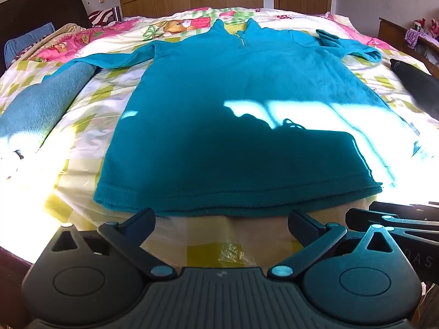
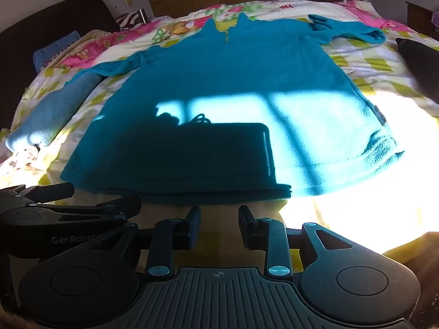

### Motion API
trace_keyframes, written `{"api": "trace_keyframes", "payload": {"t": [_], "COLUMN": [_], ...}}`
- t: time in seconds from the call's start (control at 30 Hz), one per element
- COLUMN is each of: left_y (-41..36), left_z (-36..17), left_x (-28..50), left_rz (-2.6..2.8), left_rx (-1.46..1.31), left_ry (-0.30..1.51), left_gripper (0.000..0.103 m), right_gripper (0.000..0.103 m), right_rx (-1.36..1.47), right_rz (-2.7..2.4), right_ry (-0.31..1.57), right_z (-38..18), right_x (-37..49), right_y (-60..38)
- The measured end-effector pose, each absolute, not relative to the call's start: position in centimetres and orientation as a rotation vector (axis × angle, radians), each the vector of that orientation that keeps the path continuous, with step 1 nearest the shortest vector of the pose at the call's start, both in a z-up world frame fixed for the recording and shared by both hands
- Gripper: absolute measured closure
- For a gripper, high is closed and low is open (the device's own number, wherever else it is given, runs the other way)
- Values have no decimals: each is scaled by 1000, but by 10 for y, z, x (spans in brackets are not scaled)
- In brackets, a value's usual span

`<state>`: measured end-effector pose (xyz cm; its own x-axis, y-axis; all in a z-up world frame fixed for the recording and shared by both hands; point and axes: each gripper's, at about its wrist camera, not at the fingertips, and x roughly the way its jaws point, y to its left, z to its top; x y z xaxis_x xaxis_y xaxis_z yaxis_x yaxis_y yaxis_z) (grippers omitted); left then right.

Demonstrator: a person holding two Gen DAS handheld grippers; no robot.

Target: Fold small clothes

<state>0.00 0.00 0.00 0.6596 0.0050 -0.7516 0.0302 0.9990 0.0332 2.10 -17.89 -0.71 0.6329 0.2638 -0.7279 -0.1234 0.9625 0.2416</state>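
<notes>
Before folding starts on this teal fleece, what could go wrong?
The right sleeve is already doubled over itself near the shoulder, so it may fold in bunched. Harsh sunlight whites out the hem's right corner, making that edge hard to target. The thick two-layer hem could let an open left gripper catch only one layer.

One teal fleece pullover with a short zip collar (image 1: 247,96) lies flat at the centre, with two sleeves: one stretching toward 9 o'clock (image 1: 41,101), one bent back on itself at 2 o'clock (image 1: 348,44). One patterned quilt in pink, yellow and white (image 1: 90,104) is beneath it. One blue pillow (image 1: 27,41) sits at 10 o'clock and one dark garment (image 1: 414,82) at 3 o'clock. Two black two-finger grippers show: the left gripper (image 1: 221,220) and the right gripper (image 2: 219,226), both at 6 o'clock.
</notes>
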Motion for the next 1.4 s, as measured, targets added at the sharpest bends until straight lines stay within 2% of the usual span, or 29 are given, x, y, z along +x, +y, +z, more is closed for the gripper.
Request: {"api": "trace_keyframes", "payload": {"t": [1.4], "left_y": [-2], "left_z": [3], "left_x": [0], "left_rz": [-13], "left_rx": [76], "left_ry": [844], "left_gripper": [0], "right_gripper": [73], "right_rx": [185], "right_rz": [227], "right_ry": [866], "right_z": [-8], "right_x": [22], "right_y": [-180]}}
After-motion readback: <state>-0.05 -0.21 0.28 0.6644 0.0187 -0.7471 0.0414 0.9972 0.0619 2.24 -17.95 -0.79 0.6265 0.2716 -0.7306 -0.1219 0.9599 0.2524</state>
